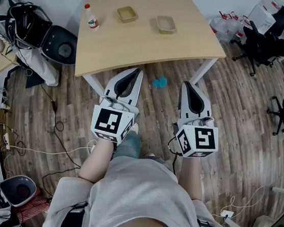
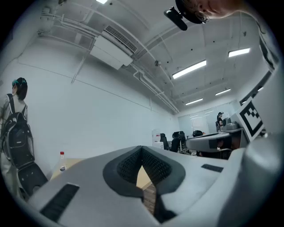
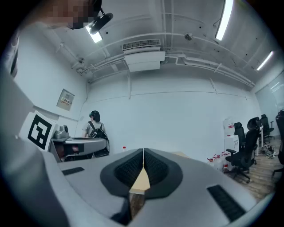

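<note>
In the head view both grippers are held in front of the person's body, above the wooden floor and short of the light wooden table [image 1: 141,38]. My left gripper [image 1: 137,71] is shut with nothing between its jaws; its tips meet just below the table's near edge. My right gripper [image 1: 186,83] is likewise shut and empty, tips touching. On the table stand a small bottle with a red cap [image 1: 92,18] and two shallow square trays [image 1: 127,14] [image 1: 166,24]. In the left gripper view my left gripper [image 2: 142,148] has its tips together, and the bottle [image 2: 62,161] shows far left. My right gripper [image 3: 143,150] also shows closed tips.
A small teal object [image 1: 159,82] lies on the floor between the gripper tips. Office chairs [image 1: 261,40] stand at the right, bags and a helmet-like thing [image 1: 36,33] at the left, cables [image 1: 35,143] across the floor. A person with a backpack [image 3: 94,128] stands by the far wall.
</note>
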A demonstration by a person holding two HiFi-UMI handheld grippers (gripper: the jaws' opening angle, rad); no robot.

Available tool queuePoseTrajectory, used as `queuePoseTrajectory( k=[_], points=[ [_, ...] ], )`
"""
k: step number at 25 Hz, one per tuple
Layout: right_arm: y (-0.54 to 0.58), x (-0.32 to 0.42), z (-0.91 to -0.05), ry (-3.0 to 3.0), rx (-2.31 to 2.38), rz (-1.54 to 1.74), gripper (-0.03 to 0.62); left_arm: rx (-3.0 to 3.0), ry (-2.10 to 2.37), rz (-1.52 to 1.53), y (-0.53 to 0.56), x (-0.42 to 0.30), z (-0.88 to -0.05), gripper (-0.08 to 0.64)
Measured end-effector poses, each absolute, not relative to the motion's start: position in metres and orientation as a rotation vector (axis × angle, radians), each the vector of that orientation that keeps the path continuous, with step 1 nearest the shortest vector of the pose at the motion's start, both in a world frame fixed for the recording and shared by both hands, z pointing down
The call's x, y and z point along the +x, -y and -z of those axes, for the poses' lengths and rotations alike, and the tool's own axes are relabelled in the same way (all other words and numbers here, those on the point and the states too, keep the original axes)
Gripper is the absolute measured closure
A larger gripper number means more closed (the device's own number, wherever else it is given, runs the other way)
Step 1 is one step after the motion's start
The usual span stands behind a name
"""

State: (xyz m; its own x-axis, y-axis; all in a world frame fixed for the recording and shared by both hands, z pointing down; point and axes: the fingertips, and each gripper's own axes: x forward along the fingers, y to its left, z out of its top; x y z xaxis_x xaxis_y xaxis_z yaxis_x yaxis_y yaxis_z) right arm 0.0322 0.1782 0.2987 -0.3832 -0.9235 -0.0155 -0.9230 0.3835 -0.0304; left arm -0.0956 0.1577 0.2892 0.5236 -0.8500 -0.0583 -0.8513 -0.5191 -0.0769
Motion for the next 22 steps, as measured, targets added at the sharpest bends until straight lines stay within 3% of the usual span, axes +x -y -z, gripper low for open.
queuePoseTrajectory(
  k=[22],
  points=[
    [-0.127, 0.023, -0.308, -2.51, -1.811, 0.089, 0.581, -2.71, -1.422, 0.0, -0.101, -0.105, -0.293, 0.545]
  ],
)
